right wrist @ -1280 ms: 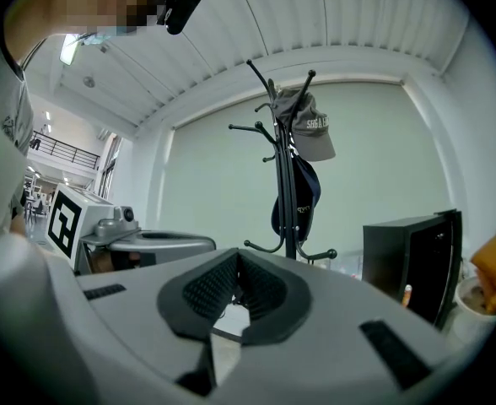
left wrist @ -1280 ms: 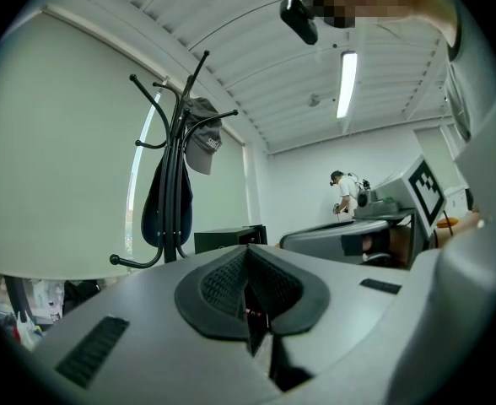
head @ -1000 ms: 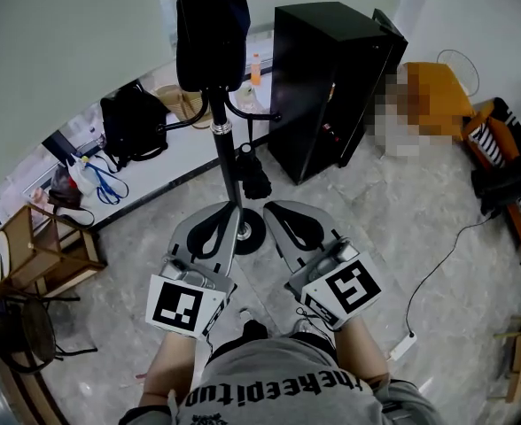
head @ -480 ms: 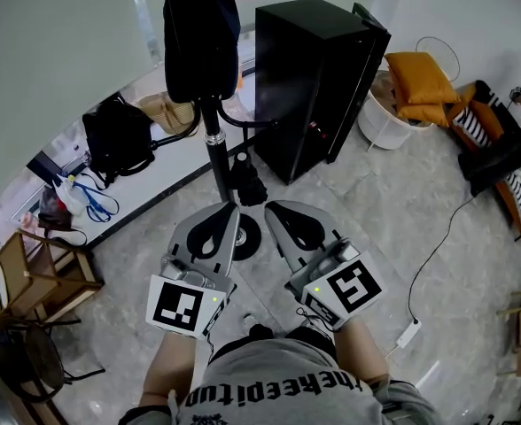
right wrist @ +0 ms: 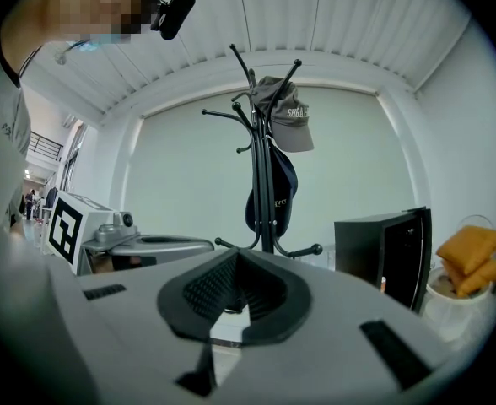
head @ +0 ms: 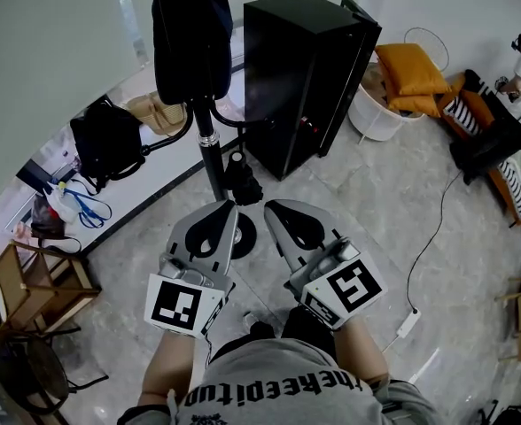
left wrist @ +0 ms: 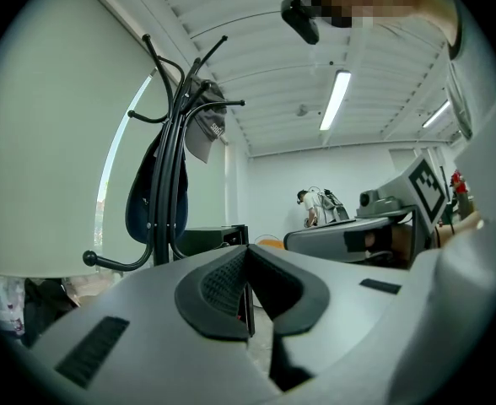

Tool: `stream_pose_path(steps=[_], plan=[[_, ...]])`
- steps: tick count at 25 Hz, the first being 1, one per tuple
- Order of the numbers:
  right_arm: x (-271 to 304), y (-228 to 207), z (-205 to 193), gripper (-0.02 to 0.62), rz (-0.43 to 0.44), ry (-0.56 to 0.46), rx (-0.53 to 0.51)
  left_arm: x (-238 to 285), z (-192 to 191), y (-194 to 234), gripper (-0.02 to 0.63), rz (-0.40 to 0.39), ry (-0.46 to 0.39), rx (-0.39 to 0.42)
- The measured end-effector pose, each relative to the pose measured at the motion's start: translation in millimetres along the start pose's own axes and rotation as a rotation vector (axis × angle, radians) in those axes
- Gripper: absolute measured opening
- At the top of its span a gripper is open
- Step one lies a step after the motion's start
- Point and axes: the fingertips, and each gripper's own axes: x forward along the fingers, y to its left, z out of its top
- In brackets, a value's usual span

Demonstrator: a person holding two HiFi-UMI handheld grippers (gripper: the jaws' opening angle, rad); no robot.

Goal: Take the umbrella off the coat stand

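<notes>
Umbrella point(head: 242, 181), I think, is the small black bundle hanging low on the coat stand point(head: 209, 144), just beyond both tongs. Left tongs point(head: 229, 204) and right tongs point(head: 268, 205) are pressed together, holding nothing. This is the reaching step. Next, one must open and move closer.

Left claw point(left wrist: 248, 268), jaws together and empty, faces the coat stand point(left wrist: 178, 116).

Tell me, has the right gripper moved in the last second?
Yes, slightly: the right gripper has drifted rightward, away from the coat stand's base.
</notes>
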Motion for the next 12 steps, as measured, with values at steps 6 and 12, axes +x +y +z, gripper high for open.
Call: stream_pose_path(steps=[6, 12], plan=[[2, -8, -3, 0.012, 0.002, 0.002, 0.005, 8, -4, 2, 0.015, 0.003, 0.006, -0.004], [8, -18, 0, 0.012, 0.024, 0.000, 0.003, 17, -2, 7, 0.015, 0.034, 0.002, -0.004]])
